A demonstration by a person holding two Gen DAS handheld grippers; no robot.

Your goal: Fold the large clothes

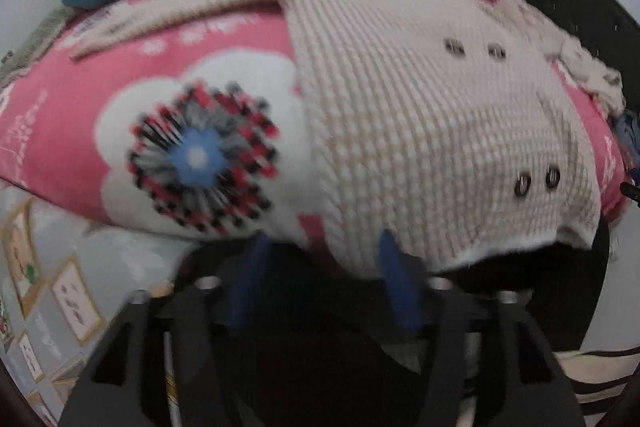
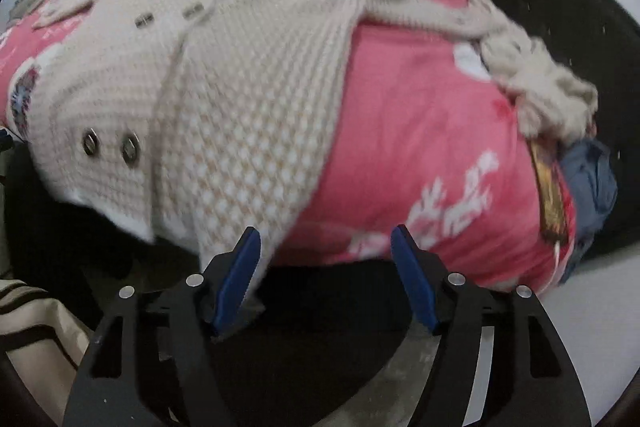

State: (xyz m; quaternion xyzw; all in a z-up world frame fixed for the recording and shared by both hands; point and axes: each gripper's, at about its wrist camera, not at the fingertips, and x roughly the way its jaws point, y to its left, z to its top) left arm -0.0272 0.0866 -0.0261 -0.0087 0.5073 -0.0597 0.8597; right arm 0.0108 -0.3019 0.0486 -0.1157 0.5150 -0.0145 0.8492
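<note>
Both the left gripper (image 1: pixel 320 279) and right gripper (image 2: pixel 325 277) stand apart, empty; the cream waffle-knit buttoned coat (image 2: pixel 240 99) overhangs the pink floral quilt (image 2: pixel 420 131) edge and may slide off.

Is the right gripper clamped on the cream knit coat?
No, the right gripper is open, and the cream knit coat only brushes one finger.

One cream knitted coat (image 1: pixel 420 115) lies ahead of the two hand-held grippers, showing four metal buttons (image 1: pixel 522 185) in two pairs, on one pink quilt (image 1: pixel 60 115), one blue garment (image 2: pixel 592 179) beside it.
</note>
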